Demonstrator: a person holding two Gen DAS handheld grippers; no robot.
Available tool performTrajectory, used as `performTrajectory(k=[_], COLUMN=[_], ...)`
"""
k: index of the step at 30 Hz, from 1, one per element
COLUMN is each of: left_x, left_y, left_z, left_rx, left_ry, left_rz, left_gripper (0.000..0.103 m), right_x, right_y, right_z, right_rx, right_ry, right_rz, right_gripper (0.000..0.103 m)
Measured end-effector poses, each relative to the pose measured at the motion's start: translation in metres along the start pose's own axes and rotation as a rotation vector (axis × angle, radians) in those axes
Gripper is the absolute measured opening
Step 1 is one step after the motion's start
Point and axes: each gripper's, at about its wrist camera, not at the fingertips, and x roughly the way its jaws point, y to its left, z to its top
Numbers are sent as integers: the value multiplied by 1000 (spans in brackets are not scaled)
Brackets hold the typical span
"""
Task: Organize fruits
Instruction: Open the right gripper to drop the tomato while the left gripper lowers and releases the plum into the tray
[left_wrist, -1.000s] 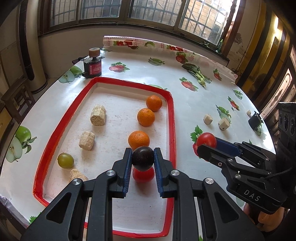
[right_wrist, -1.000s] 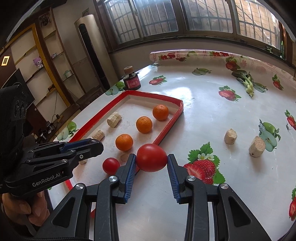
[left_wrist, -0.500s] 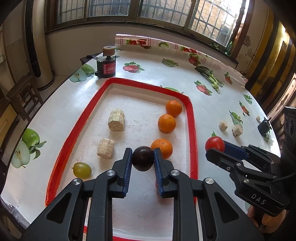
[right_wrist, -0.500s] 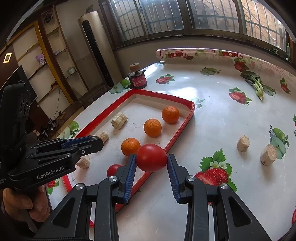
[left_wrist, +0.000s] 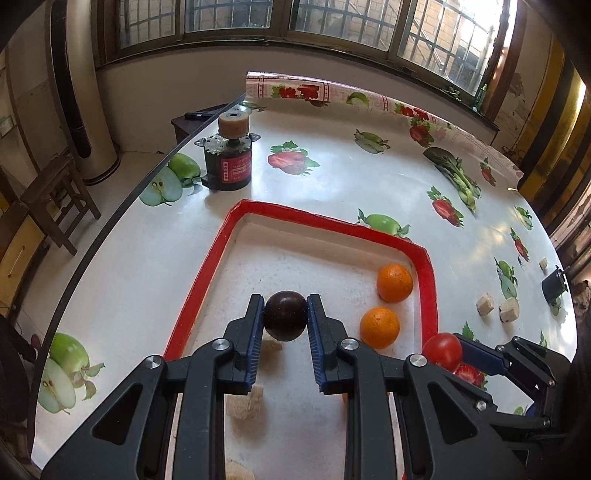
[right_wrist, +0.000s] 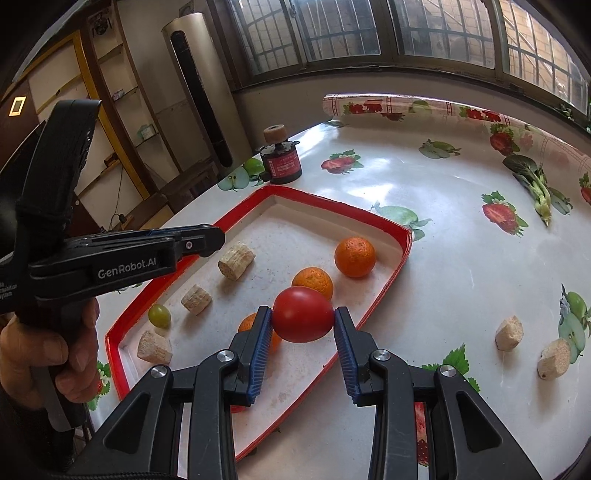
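Observation:
My left gripper is shut on a dark plum and holds it above the red-rimmed tray. My right gripper is shut on a red tomato, over the tray's right rim; the tomato also shows in the left wrist view. Two oranges lie in the tray at right; a third orange is partly hidden behind my right finger. A green grape lies at the tray's left.
Several beige corn-cob pieces lie in the tray, two more on the tablecloth to the right. A small motor with a cork top stands beyond the tray. A small black object sits at the far right edge.
Both grippers moved forward over the tray, each still gripping its fruit. The small red fruit under the left gripper is now out of that view.

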Motion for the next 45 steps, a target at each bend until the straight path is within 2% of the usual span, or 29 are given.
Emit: performTrajectory(k=[9, 17, 30, 31, 33, 35, 45], left_x=[41, 62, 58, 55, 49, 39, 0], left_y=[-2, 2, 6, 6, 4, 0, -17], left_z=[18, 19, 10, 8, 5, 1, -14], left_rx=[-7, -18, -47, -47, -45, -33, 0], left_ry=[43, 78, 94, 90, 79, 45, -28], left_rz=[29, 43, 78, 78, 73, 76, 66], left_gripper=[20, 20, 22, 24, 44, 53, 53], right_x=[28, 38, 37, 35, 29, 22, -24], right_y=[-7, -10, -8, -8, -8, -8, -22], right_z=[11, 9, 4, 3, 1, 0, -13], right_rx=[-8, -15, -13, -14, -12, -10, 26], right_ry=[40, 56, 57, 55, 47, 37, -29], right_rz=[-10, -6, 20, 22, 30, 38, 9], right_gripper=[35, 35, 41, 42, 47, 50, 52])
